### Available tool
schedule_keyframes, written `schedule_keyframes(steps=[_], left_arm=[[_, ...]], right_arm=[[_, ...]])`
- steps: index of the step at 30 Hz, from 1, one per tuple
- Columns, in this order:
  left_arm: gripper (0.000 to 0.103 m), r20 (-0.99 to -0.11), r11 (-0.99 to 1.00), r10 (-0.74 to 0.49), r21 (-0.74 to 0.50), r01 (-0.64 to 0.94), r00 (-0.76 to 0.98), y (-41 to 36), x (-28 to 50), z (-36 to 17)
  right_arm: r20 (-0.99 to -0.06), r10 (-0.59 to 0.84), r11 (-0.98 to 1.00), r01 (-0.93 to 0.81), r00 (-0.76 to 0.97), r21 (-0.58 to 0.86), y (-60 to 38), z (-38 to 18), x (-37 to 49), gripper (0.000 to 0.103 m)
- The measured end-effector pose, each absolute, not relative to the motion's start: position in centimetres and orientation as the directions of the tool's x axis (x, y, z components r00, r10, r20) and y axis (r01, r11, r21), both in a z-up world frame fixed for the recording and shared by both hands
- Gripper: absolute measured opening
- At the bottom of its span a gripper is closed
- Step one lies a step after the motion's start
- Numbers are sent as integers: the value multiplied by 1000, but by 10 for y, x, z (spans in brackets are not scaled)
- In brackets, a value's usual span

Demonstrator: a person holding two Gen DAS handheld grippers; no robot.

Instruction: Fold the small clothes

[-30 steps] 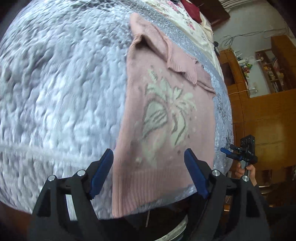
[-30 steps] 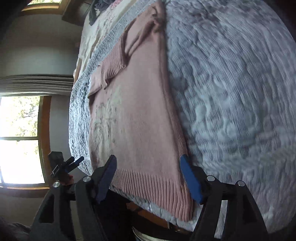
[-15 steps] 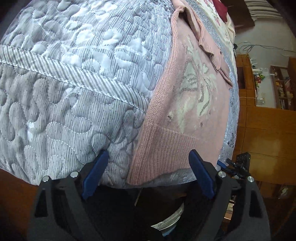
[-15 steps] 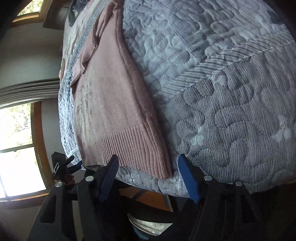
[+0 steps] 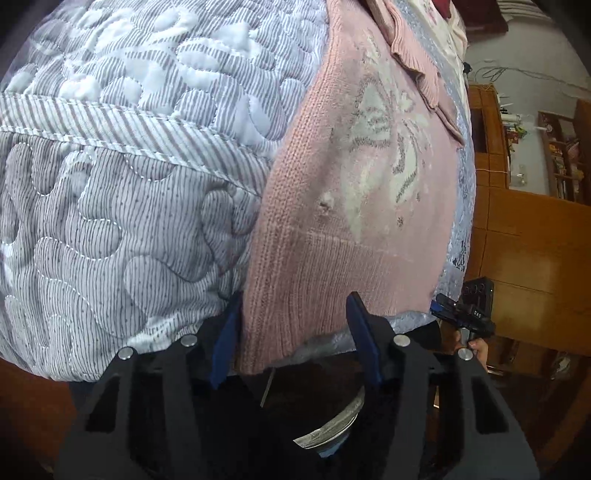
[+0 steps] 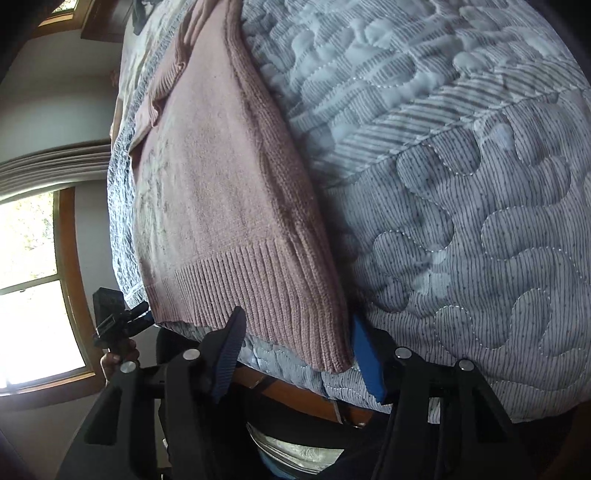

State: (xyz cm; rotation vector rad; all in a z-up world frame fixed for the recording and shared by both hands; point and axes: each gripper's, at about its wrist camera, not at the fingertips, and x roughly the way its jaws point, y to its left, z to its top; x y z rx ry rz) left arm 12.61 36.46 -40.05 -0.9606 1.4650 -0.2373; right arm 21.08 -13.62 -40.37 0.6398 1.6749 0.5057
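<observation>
pink knit sweater [image 5: 354, 229] looks soft, floppy; best pinched at ribbed hem corners. left gripper [image 5: 295, 332] and right gripper [image 6: 299, 350] jaws spread around the corners, not clamped.

A grey-and-white striped quilted bedspread [image 5: 129, 177] covers the bed and hangs over its near edge. A floral cream sheet [image 5: 443, 26] lies beyond the bedspread's far edge. Orange-brown wooden cabinets [image 5: 535, 240] stand right of the bedspread, with open shelving [image 5: 561, 155] above them. In the right wrist view, a wood-framed bright window [image 6: 33, 288] sits left of the bedspread [image 6: 461, 184], below grey pleated curtains [image 6: 48, 166].
</observation>
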Motion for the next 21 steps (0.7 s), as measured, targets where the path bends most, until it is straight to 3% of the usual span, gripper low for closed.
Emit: schedule_keyframes(steps=[1,3,4,6,21], left_arm=[[49,-720,616,-674,-671,-413,164,365,126,-402],[27,-712,602,-681,-676,-424,168,365,127,-407],[9,-698,582,-695,-686,-437,172,365,126,-410],[8,-680,550,-705,-704,-449,203,366,121,-409],[7,-436,291,-730,-895,-337,526,387,123,-309]], right_arm=[[-736,663,748,144,-136,648,-143,-405,209,54],[-728,672,740,150,-136,655,-144,-406,208,50],[-720,679,734,150,-143,662,-144,-407,207,39],[-713,685,729,143,-149,670,-143,-407,203,13],[-506,859,504,53,77,862,-152,-286,236,10]])
